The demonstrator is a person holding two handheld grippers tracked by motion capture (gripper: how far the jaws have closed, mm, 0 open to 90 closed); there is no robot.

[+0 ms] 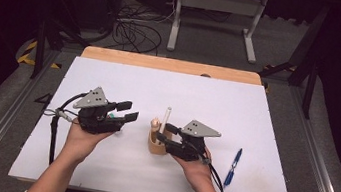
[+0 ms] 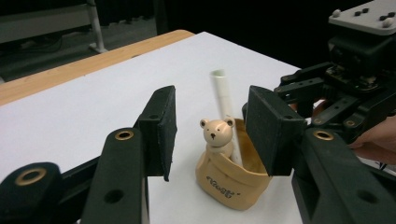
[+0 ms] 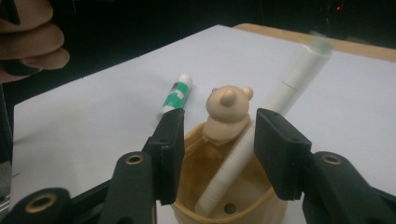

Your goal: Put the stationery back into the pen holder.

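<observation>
A tan pen holder [image 1: 154,144] with a small bear figure [image 2: 217,133] on its rim stands on the white sheet. A white pen [image 3: 261,126] leans inside it, its top sticking up to the far side. My right gripper [image 3: 219,154] is open at the holder's rim; the pen passes between the jaws without either pad pressing on it. My left gripper [image 1: 127,110] is open to the left of the holder, pointing at it, with nothing between its jaws [image 2: 210,128]. A green and white marker [image 3: 176,93] lies on the sheet between the left gripper and the holder.
A blue pen [image 1: 233,166] lies on the sheet to the right of my right hand. The white sheet [image 1: 209,96] covers a wooden table whose far edge [image 1: 173,65] shows. Cables and a metal stand are on the floor beyond.
</observation>
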